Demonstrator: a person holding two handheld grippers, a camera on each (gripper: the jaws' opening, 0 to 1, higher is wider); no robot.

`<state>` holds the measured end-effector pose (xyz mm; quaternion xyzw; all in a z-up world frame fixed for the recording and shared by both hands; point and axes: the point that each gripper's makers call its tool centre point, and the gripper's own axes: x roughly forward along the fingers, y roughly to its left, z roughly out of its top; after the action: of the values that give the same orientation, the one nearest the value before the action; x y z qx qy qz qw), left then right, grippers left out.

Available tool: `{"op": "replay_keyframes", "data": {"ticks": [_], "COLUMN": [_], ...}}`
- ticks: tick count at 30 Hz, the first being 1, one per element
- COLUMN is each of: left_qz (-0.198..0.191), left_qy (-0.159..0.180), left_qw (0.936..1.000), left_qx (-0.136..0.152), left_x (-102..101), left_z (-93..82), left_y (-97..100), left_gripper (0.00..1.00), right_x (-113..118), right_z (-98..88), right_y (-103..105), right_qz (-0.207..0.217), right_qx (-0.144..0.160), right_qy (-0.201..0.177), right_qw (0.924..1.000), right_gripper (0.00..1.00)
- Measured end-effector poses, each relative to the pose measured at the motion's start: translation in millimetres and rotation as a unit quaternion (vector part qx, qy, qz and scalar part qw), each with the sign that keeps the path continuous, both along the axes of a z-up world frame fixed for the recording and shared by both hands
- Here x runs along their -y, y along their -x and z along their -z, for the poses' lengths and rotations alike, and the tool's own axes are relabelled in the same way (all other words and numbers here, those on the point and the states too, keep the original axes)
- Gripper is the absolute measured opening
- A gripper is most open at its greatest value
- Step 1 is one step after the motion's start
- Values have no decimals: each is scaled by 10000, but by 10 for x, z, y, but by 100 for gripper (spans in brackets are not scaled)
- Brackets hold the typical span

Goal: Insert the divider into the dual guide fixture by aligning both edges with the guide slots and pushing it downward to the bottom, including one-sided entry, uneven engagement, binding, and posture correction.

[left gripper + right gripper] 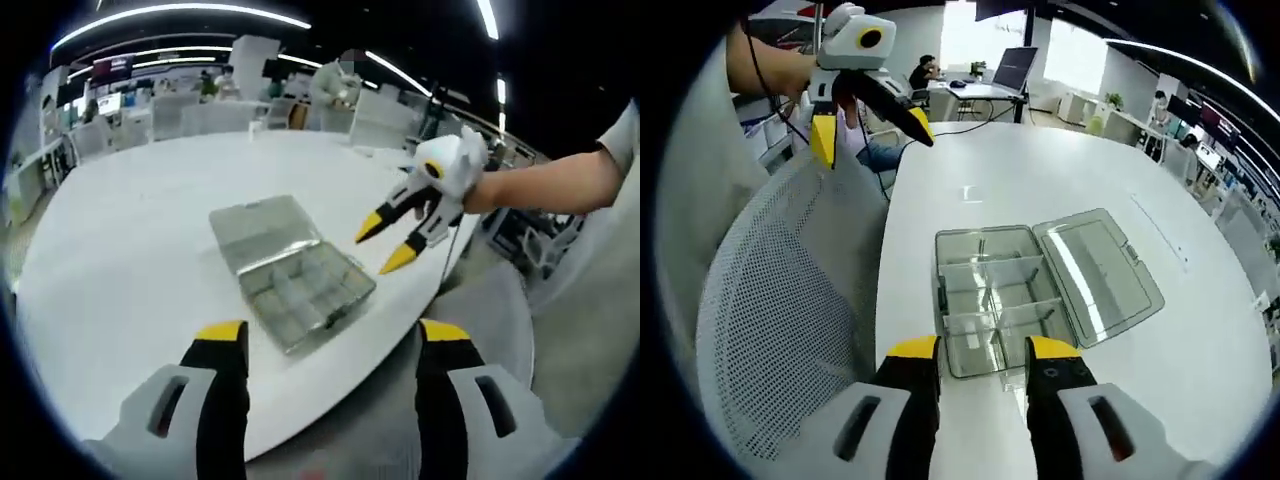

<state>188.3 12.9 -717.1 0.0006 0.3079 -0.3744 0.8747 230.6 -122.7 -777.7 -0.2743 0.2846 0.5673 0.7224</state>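
Note:
A clear plastic compartment box (300,285) lies on the white table (130,230) with its lid (262,222) folded open. The right gripper view has the tray (985,310) just beyond my right gripper (982,350), which stands open with nothing between its jaws. Clear dividers (992,272) stand inside the tray, and the lid (1098,272) lies flat to the right. A small clear piece (968,193) lies on the table farther off. My left gripper (332,335) is open and empty, short of the box. The right gripper (378,252) hovers open beside the box. The left gripper (873,140) hangs open over the table edge.
A grey mesh chair (770,300) stands against the table's near edge, left of the box. A person's arm (550,185) reaches in from the right. Desks, screens and people fill the office behind the table. White table surface spreads around the box.

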Motion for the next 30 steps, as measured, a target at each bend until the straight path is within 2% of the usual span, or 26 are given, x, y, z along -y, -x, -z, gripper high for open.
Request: {"op": "replay_keyframes", "data": {"ticks": [2,8,10,13,16,19,22,30], "left_qz": [-2,-69,-108,-191,-251,-285,-299,-403], "left_qy": [-34,-121,-144,-188,-235,-277,-373,-538], "left_qw": [10000,9999,9998,9996,9994,9992,9989,9977], "left_qx": [10,38,45,55,47,30,1,-10], "left_x": [0,2,12,21,26,51,52,11], "left_z": [2,13,11,33,68,115,163,217], "left_y": [2,-16,-32,-50,-52,-38,-37,-138], "left_gripper": [66,66,66,66,66,66,66,68], "right_x": [-9,18,58,87,134,146,174,278], "right_z": [-57,-107,-93,-133,-117,-162,-145,-184], "right_y": [27,132,148,168,176,207,233,250], "right_qz": [178,277,302,434,466,710,845,1239], "right_qx": [3,35,57,51,207,89,27,-76], "right_qy": [-264,-558,-525,-706,-582,-801,-775,-994], "right_qw": [9995,9980,9981,9965,9970,9942,9934,9873], "right_gripper": [32,37,40,42,46,50,54,62]}}
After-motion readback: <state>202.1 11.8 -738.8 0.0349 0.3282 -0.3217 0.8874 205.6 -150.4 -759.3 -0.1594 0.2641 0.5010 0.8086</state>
